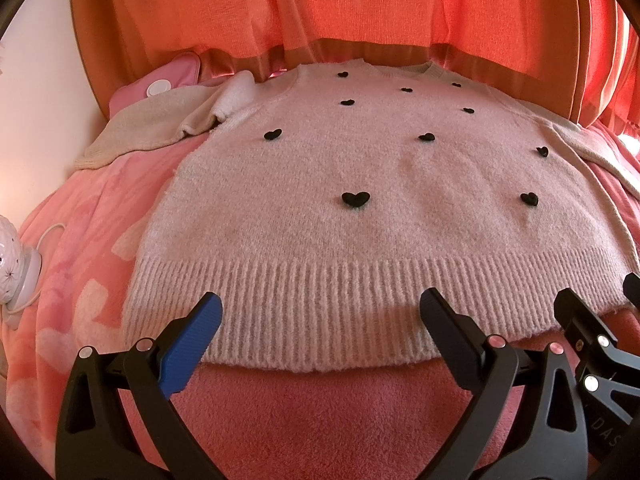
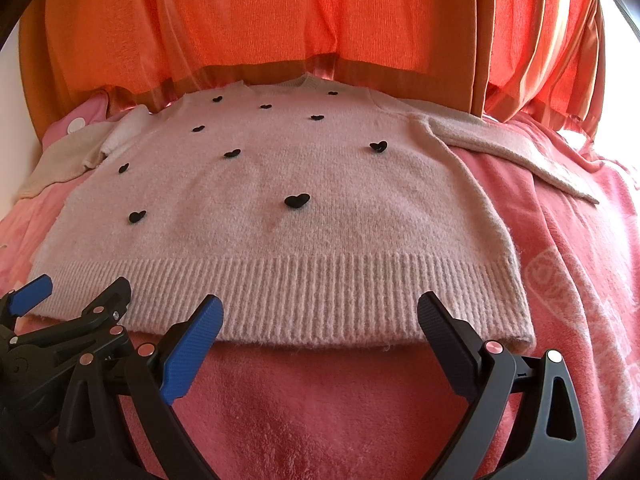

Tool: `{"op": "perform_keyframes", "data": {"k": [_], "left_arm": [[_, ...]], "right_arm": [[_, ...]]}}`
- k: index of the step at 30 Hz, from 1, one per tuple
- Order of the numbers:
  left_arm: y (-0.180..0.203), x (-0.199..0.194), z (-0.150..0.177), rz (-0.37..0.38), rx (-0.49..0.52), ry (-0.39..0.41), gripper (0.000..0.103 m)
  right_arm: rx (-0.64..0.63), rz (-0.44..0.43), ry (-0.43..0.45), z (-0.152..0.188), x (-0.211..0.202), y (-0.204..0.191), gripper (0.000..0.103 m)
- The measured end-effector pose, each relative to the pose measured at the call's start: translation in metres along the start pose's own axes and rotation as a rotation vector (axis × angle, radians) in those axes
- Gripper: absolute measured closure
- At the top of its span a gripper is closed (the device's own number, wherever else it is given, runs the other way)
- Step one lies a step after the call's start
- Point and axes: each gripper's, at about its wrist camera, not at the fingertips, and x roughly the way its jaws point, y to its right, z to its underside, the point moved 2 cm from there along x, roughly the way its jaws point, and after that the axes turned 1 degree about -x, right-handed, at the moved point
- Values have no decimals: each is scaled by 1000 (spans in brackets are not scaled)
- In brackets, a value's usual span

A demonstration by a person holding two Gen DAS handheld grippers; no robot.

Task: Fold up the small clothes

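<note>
Both tongs stand wide and empty, side by side at the near edge of the bed. The left tongs (image 1: 320, 320) face the ribbed hem (image 1: 320, 300) left of centre; the right tongs (image 2: 320, 320) face it right of centre. Neither is clearly nearer. The pale pink sweater (image 2: 260, 200) lies flat on the pink blanket (image 2: 320, 400), hem near, neckline far, black hearts (image 2: 297, 200) scattered across it, sleeves spread sideways.

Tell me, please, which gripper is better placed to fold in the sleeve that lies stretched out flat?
Right, probably. The outstretched sleeve lies on the right side of the sweater, and the open right gripper hovers nearer that hem corner than the left gripper.
</note>
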Motion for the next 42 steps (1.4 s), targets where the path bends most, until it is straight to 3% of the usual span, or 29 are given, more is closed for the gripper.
{"op": "perform_keyframes", "data": {"k": [18,25,27,31,36,38,42], "left_arm": [[-4,2,4,2,2,-2,6],[-6,-2,1,20,5,-12,5],[-11,-7,-8,50,-18,-8,5],[-25,-15,-36,87,-64,8,5],[-22,-3,-82,82,-69,32,5],[-17,5,-97,88,-76,45,5],[-6,30,-115,146,-124,67,5]], "right_arm": [[16,-22,-27,2,3,1,7],[77,-117,-87,-13,0,19,9],[170,-167,-76,-36,-12,52,9],[338,-127,-3,-74,-18,142,6],[653,-20,-51,-85,43,293,6],[766,12,-48,-83,69,344,12],[940,44,-20,-76,104,411,12]]}}
